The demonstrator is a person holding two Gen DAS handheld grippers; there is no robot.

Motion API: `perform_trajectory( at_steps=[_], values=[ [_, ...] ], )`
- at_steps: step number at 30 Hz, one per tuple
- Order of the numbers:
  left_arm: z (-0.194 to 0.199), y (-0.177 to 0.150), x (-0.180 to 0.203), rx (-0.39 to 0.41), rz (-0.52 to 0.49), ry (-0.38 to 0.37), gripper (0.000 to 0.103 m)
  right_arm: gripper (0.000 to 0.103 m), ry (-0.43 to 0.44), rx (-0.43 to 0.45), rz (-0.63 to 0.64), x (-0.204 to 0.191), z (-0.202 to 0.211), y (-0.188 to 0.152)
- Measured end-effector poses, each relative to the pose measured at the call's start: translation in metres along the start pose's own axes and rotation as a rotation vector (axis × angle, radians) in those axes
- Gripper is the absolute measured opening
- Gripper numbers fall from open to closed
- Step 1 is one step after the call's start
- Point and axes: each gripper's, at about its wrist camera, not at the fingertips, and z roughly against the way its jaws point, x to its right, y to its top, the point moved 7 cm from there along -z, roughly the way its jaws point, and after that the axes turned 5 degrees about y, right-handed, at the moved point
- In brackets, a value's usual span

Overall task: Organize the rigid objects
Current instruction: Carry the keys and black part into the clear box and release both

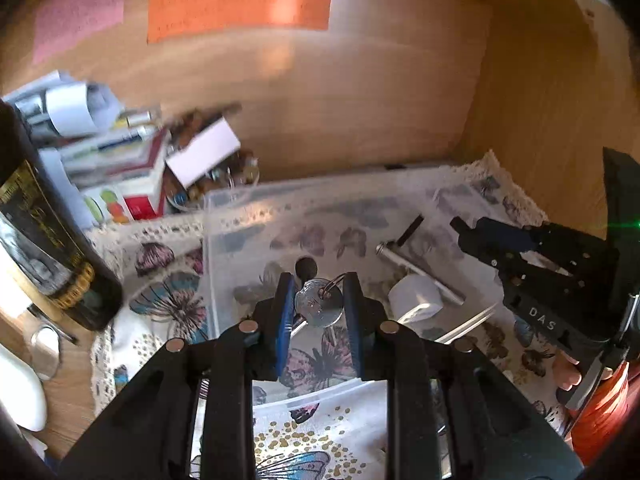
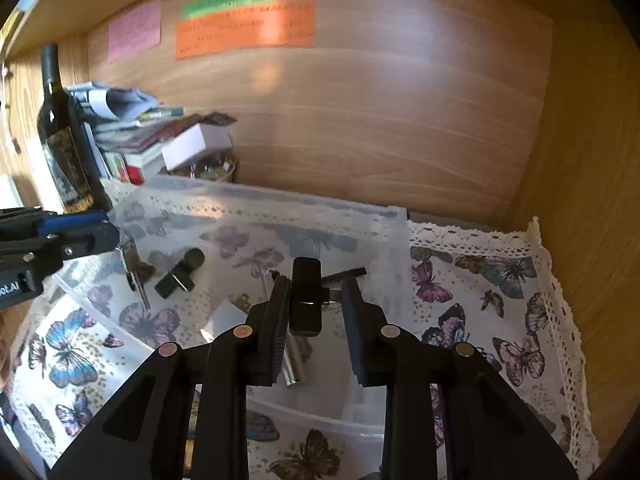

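A clear plastic bin (image 1: 208,216) (image 2: 394,216) sits on a butterfly-print cloth. My left gripper (image 1: 319,292) hangs over the bin with a round silver key (image 1: 318,304) on a ring between its jaws; it looks shut on it. In the bin lie a white charger block (image 1: 416,296), a silver metal rod (image 1: 416,268) and a black clip (image 2: 178,274). My right gripper (image 2: 314,292) is over the bin, jaws apart, with a small black rectangular device (image 2: 306,296) against its left finger; I cannot tell if it is gripped. The left gripper also shows in the right wrist view (image 2: 80,234).
A dark wine bottle (image 2: 64,136) (image 1: 44,232) stands at the left. A pile of papers, boxes and a white box (image 2: 196,144) lies behind the bin. The wooden back wall carries pink, green and orange notes (image 2: 244,28). A wooden side wall (image 2: 580,160) closes the right.
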Motion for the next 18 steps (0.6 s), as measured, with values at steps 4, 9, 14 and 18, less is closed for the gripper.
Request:
perform_trajectory(
  at_steps=[4,9,14,18],
  values=[
    [-0.013,-0.009,0.000,-0.056,0.012,-0.012,0.024,0.024,-0.004,-0.031,0.009,0.000,-0.008,-0.003],
    [-0.012,-0.011,0.000,-0.067,0.022,-0.017,0.024,0.029,-0.004,-0.034,0.004,0.001,-0.009,-0.003],
    [0.003,-0.007,0.001,-0.043,0.005,-0.004,0.028,0.044,-0.010,-0.015,0.011,0.000,-0.003,-0.001],
    [0.022,-0.006,0.000,-0.006,0.007,0.008,0.056,0.052,-0.003,0.020,0.013,-0.002,0.011,0.004]
  ],
)
